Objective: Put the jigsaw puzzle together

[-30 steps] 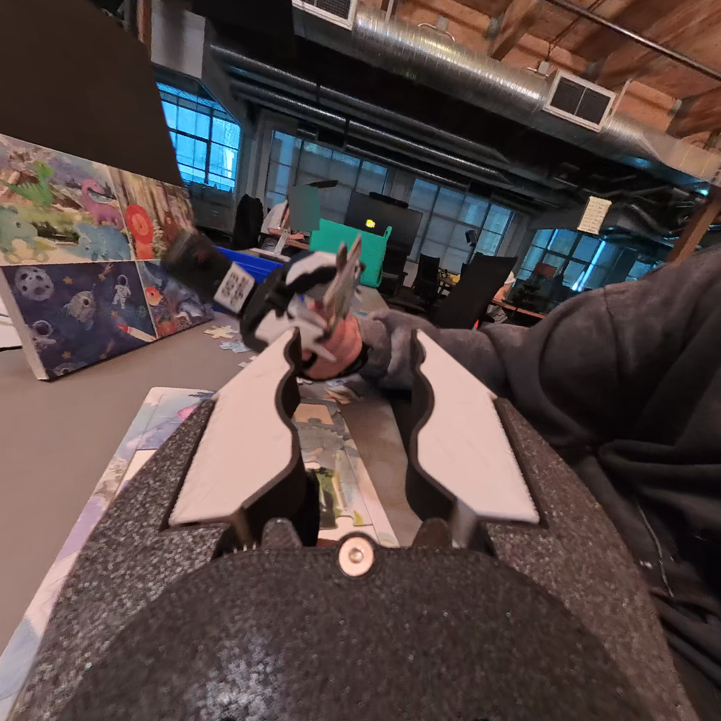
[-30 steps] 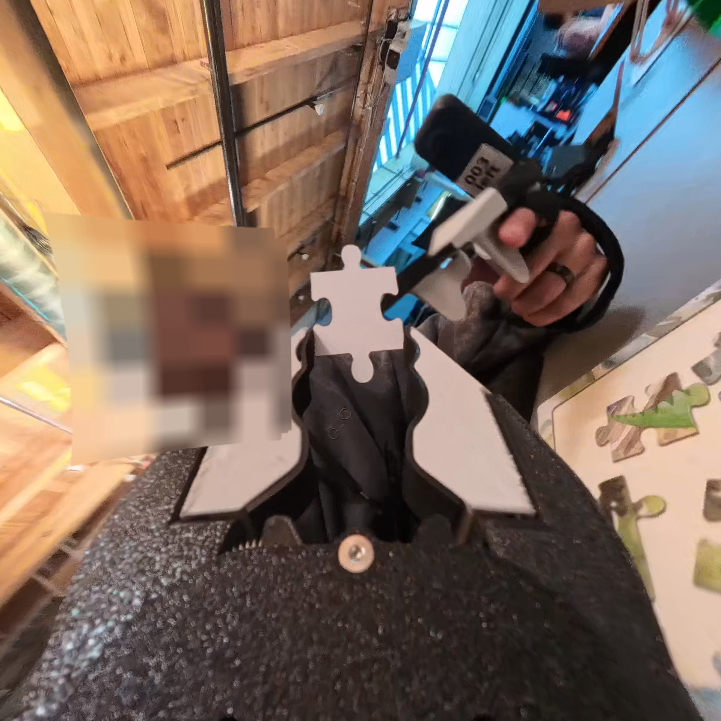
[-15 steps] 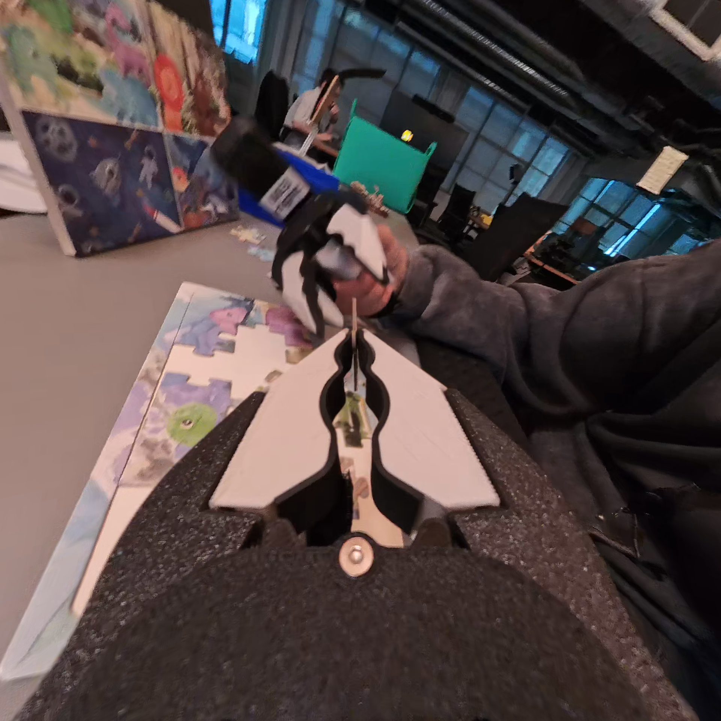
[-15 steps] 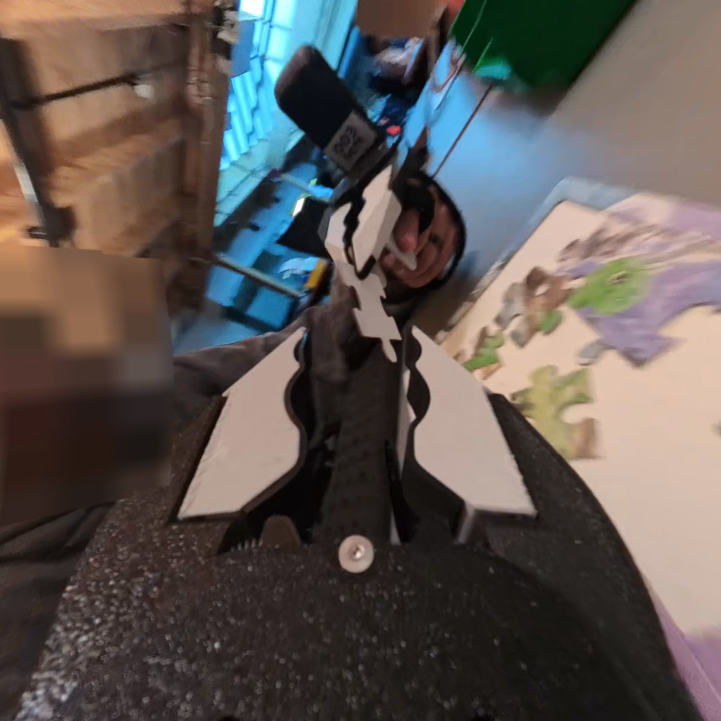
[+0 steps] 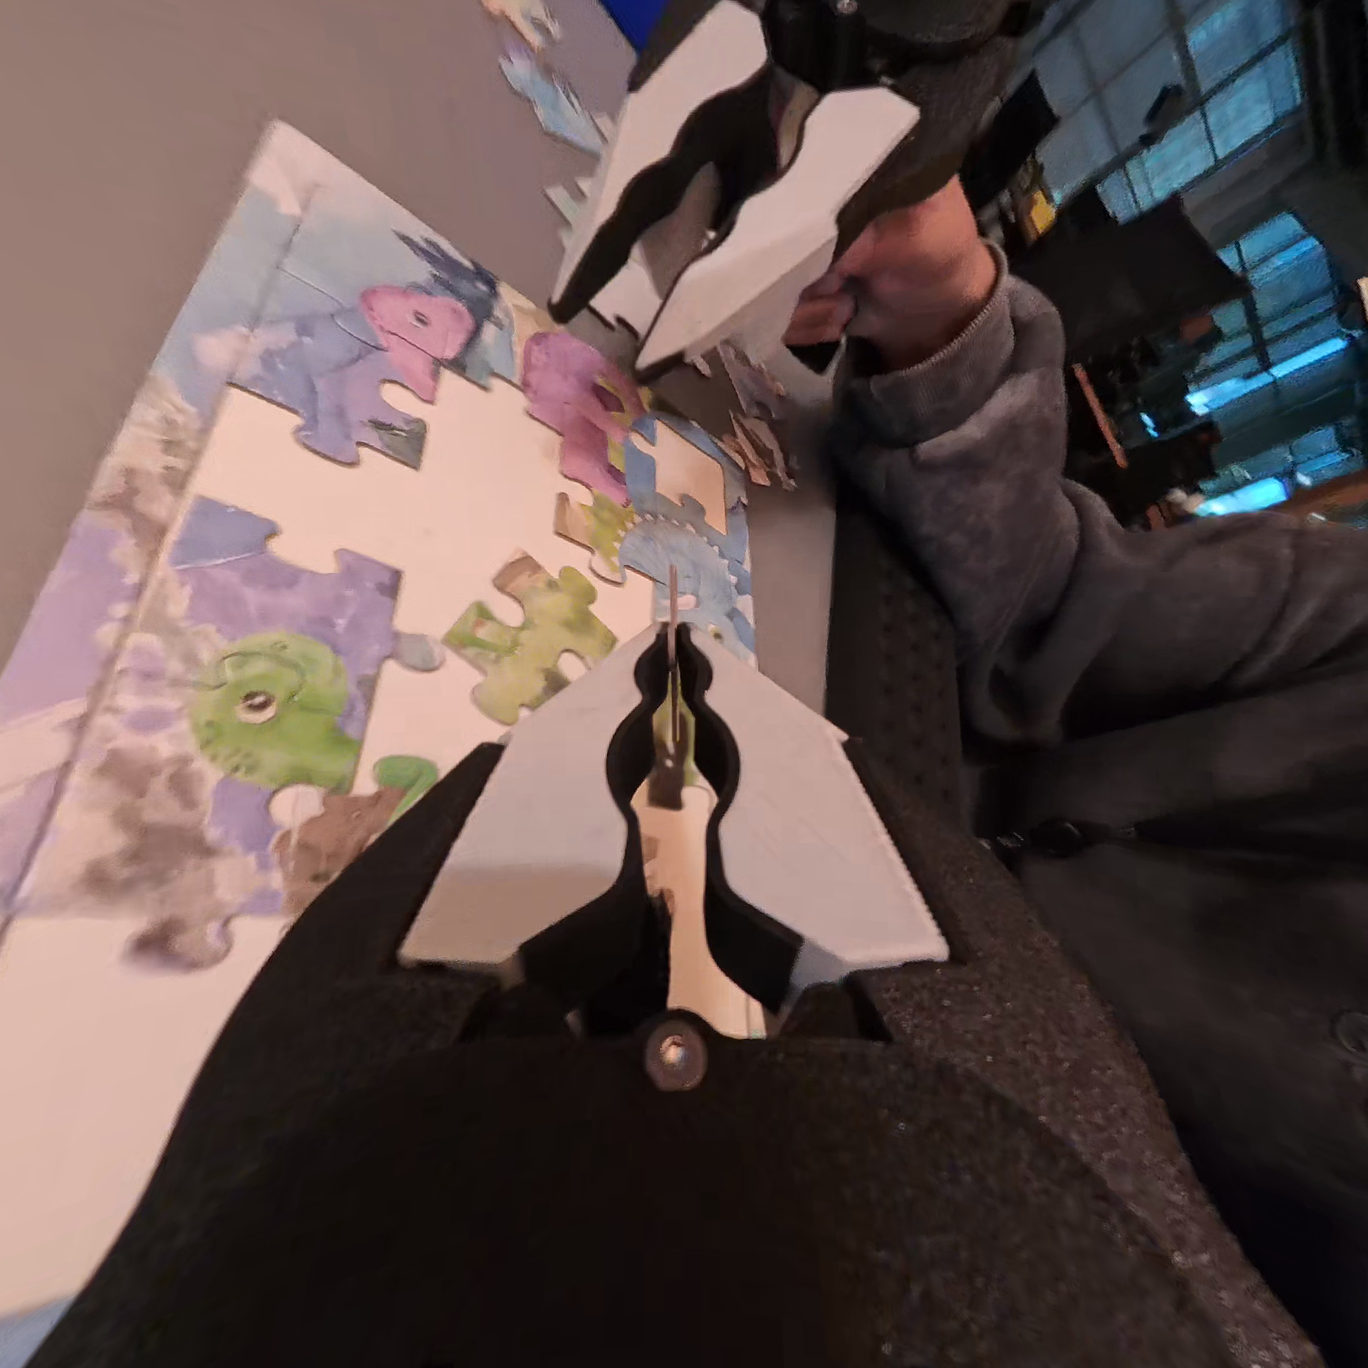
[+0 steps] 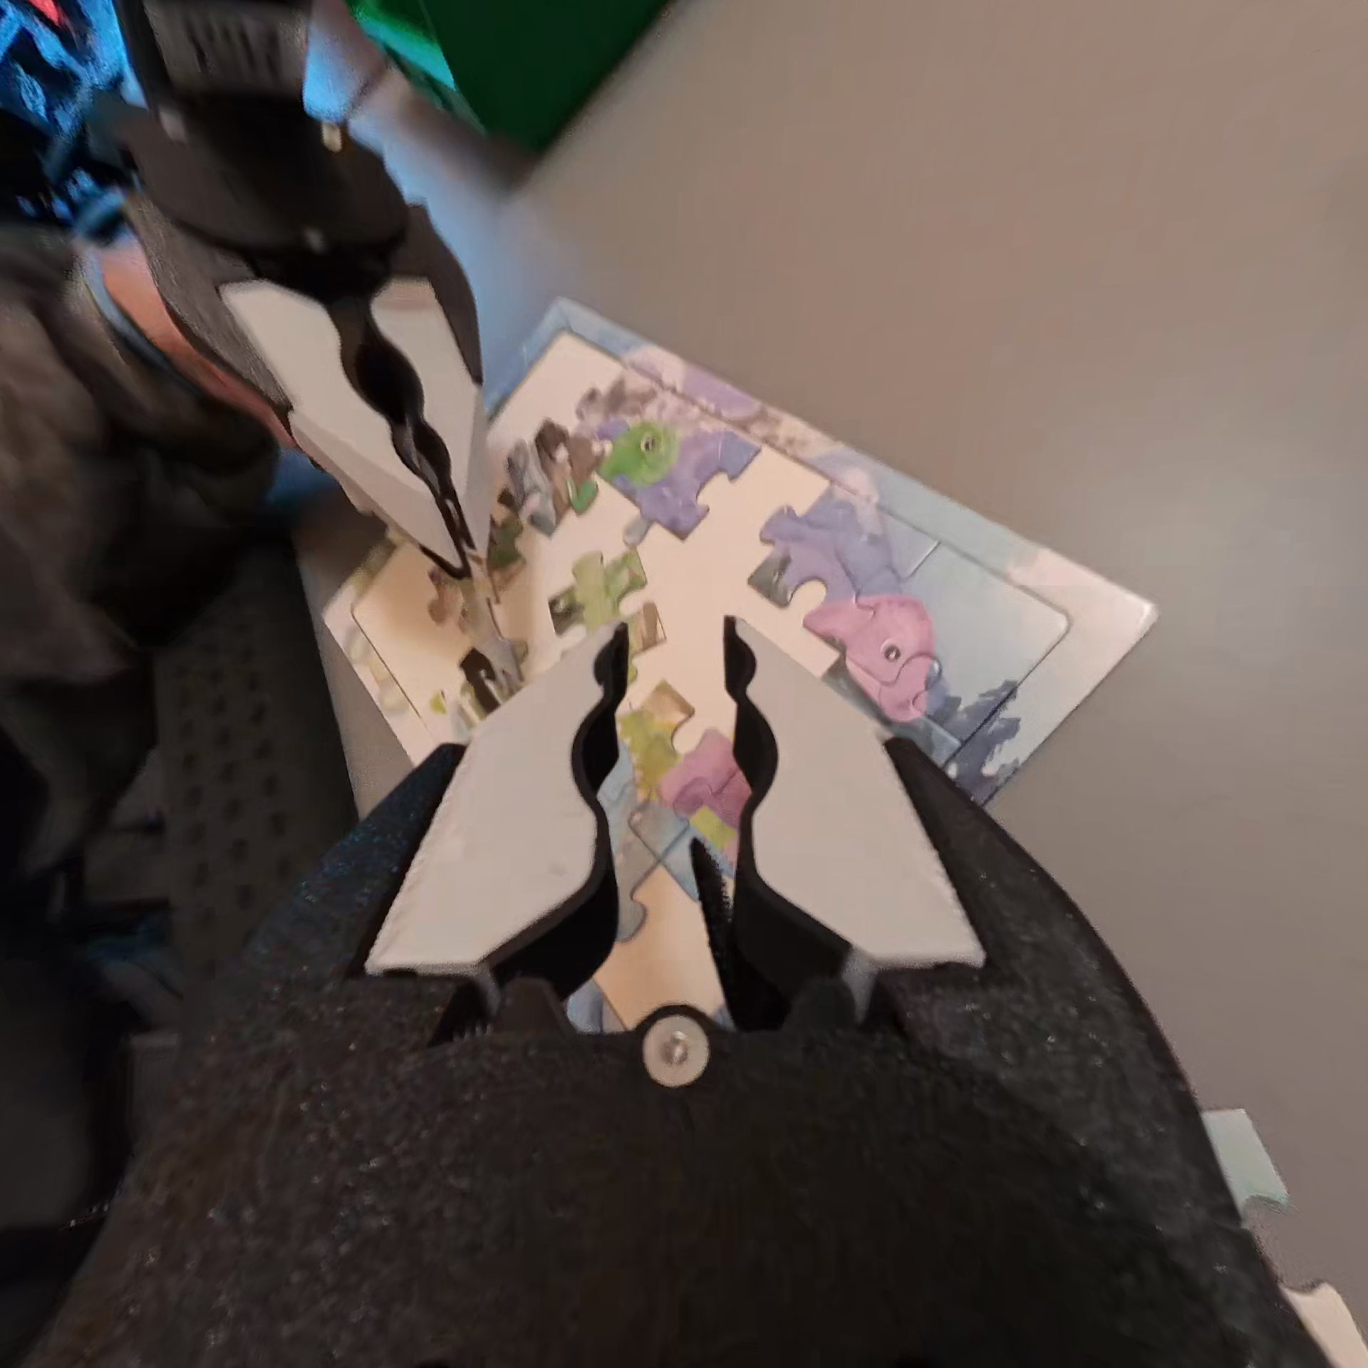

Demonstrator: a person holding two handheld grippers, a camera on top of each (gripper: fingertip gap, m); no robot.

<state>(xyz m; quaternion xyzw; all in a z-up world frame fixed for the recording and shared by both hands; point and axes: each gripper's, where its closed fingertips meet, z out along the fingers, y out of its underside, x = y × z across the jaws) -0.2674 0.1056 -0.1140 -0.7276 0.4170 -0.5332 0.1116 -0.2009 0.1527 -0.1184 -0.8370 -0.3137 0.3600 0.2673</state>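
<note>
The puzzle tray (image 5: 481, 503) lies on the grey table, part filled; it also shows in the right wrist view (image 6: 1095, 614). A green dinosaur piece (image 5: 274, 711) and a pink dinosaur piece (image 5: 422, 326) sit in it, and a loose green piece (image 5: 533, 644) lies on its bare middle. My left gripper (image 5: 672, 636) is shut on a puzzle piece (image 5: 672, 599), seen edge-on, above the tray's near right side. In the right wrist view the left gripper (image 6: 466, 555) points down at the tray's left part. My right gripper (image 6: 675, 629) is open and empty above the tray; it also shows in the left wrist view (image 5: 603, 337).
Loose pieces (image 5: 755, 429) lie on the table (image 6: 962, 296) beside the tray's far edge, more (image 5: 555, 104) lie farther back, and some (image 6: 1244, 1169) sit at the right. A green bin (image 6: 518, 59) stands behind. A grey sleeve (image 5: 1036, 518) reaches along the tray's right side. Left tips to right tips: about 9 centimeters.
The puzzle piece passed from my right gripper to my left, which shut on it. The right gripper opened. Both grippers then swung down from mid-air to over the tray.
</note>
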